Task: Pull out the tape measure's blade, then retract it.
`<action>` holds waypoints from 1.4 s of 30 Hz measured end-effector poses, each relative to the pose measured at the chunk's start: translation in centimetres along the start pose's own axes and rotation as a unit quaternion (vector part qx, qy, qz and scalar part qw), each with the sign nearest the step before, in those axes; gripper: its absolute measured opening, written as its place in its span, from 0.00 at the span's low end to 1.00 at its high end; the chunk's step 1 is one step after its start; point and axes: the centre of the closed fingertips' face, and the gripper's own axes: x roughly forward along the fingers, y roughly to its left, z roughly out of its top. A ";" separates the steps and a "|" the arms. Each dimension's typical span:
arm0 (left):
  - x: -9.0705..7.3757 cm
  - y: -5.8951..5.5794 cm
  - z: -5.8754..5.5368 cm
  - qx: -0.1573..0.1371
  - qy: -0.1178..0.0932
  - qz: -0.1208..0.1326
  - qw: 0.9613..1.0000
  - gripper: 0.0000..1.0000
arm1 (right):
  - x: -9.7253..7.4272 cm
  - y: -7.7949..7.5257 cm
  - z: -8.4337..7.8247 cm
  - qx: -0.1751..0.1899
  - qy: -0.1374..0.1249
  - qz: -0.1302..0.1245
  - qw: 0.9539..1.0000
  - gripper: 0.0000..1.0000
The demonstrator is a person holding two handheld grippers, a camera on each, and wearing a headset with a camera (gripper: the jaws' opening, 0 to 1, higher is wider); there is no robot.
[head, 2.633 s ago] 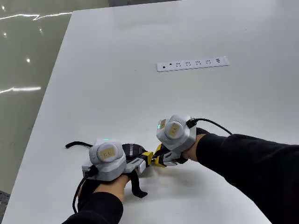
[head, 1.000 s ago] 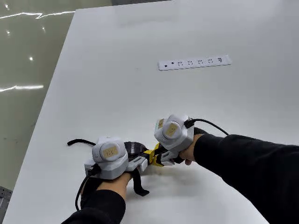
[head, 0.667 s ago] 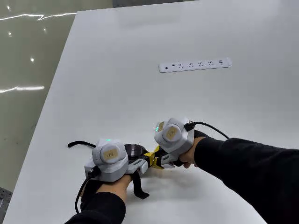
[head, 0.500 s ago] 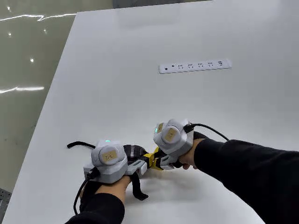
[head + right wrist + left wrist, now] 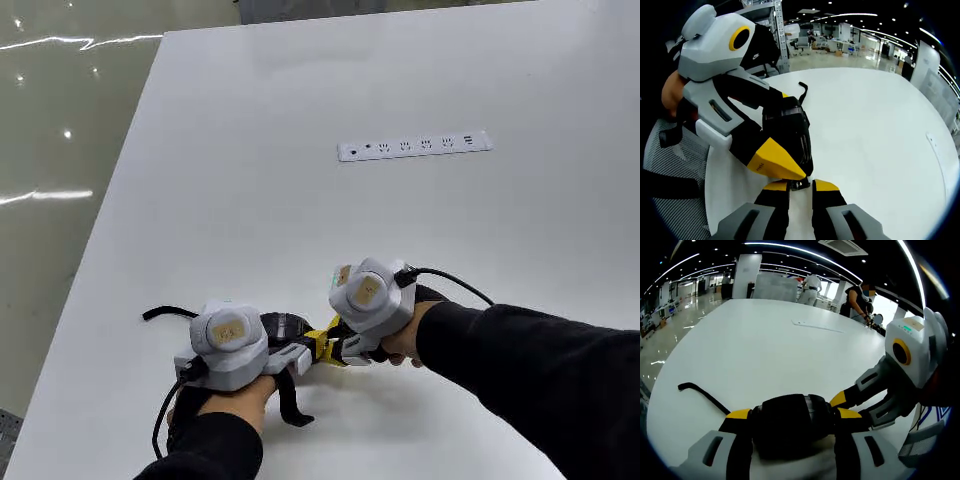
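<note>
- Step in hand, as we judge it: the start of the pull. No length of blade shows between the case and the right claw.
- Location: the tape measure (image 5: 285, 325) rests on the tabletop (image 5: 250, 150), well apart from the power strip (image 5: 415, 146), on the person's side of it and somewhat to its left.
- Left claw (image 5: 792, 415): its 2 jaws press on opposite sides of the case, pinching it.
- Right claw (image 5: 801, 187): its jaws are nearly together at the case's mouth, on the far side of the case from the power strip. The small blade hook (image 5: 799, 183) sits between them. We judge it pinched, though the contact is too small to confirm.
- Recommended handling:
  - Draw the right claw straight out from the mouth, in line with the blade.
  - Hold the case low and steady on the tabletop with the left claw.
  - Grip the hook firmly, since a thin tab is likely to slip.
  - For the return, we advise feeding the blade back under control rather than letting the spring snap it.
- Materials and shapes:
  - The case is black, rounded and matte, with a black strap (image 5: 700, 392) trailing from it.
  - The jaw tips are yellow, wedge-shaped hard plastic.
  - The tabletop is smooth, white and faintly glossy, so we expect little friction under the case.
  - The power strip is flat, long and white.
</note>
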 end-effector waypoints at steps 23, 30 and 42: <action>-1.4 0.6 0.9 0.065 -0.012 -0.026 0.997 0.76 | -3.1 -0.4 0.0 0.040 -0.035 -0.036 0.998 0.23; -1.9 0.4 0.6 0.071 -0.007 -0.040 0.997 0.85 | -4.1 -0.4 -1.0 0.071 -0.037 -0.039 0.996 0.27; -2.5 -0.4 0.9 0.078 -0.013 -0.072 0.994 0.99 | -6.6 -0.4 -2.6 0.102 -0.046 -0.051 0.992 0.36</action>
